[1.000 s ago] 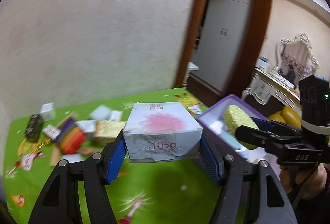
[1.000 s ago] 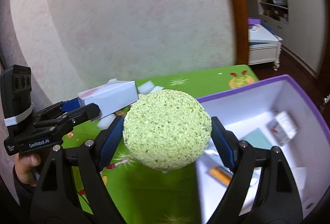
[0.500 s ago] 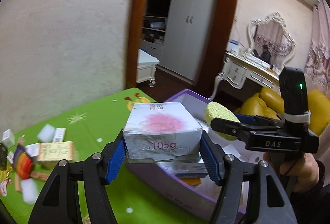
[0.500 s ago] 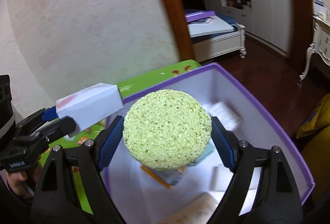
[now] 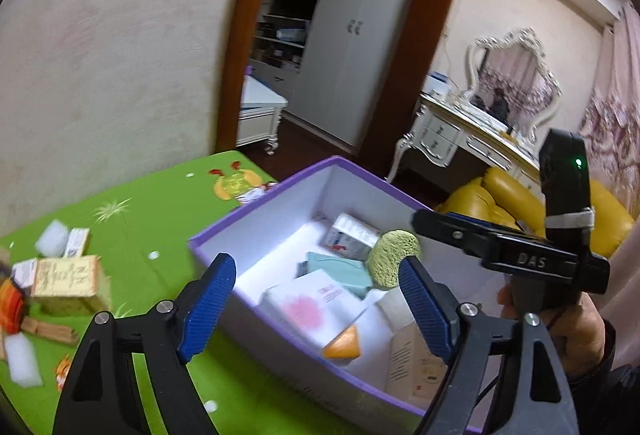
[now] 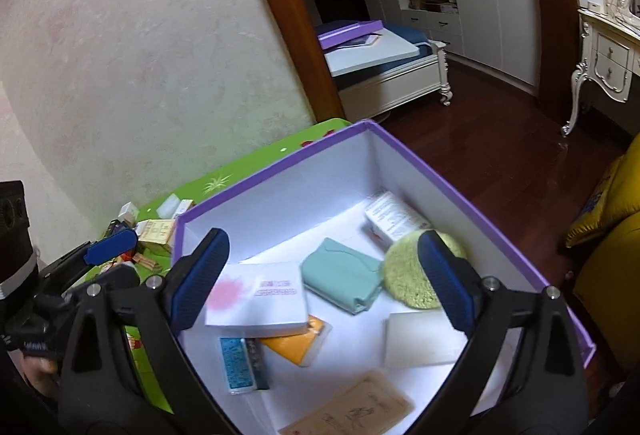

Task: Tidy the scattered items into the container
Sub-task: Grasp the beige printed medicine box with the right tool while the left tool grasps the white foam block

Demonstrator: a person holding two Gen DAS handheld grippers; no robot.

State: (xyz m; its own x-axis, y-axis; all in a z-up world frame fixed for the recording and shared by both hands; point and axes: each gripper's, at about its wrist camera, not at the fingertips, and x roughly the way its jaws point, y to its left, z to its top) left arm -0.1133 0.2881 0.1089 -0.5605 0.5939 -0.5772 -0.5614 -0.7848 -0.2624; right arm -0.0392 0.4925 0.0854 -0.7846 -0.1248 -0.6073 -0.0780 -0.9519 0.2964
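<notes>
The purple box (image 6: 280,165) holds the white carton (image 6: 260,299) and green sponge (image 6: 408,275); both grippers, left (image 5: 316,299) and right (image 6: 324,275), gape empty, so next likely fetch the scattered packets (image 5: 64,277).

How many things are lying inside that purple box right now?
8 in the purple box: pink-print box, teal packet, green sponge, far white carton, orange packet, blue sponge, white block, tan card. More may hide underneath.

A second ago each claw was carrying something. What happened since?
Both let go. The left gripper opened, and its white box with the pink blot now lies in the purple-rimmed container. The right gripper opened too, and the green sponge lies inside beside the teal packet. Both moved from over the green table to above the container. The scattered boxes stayed put.
</notes>
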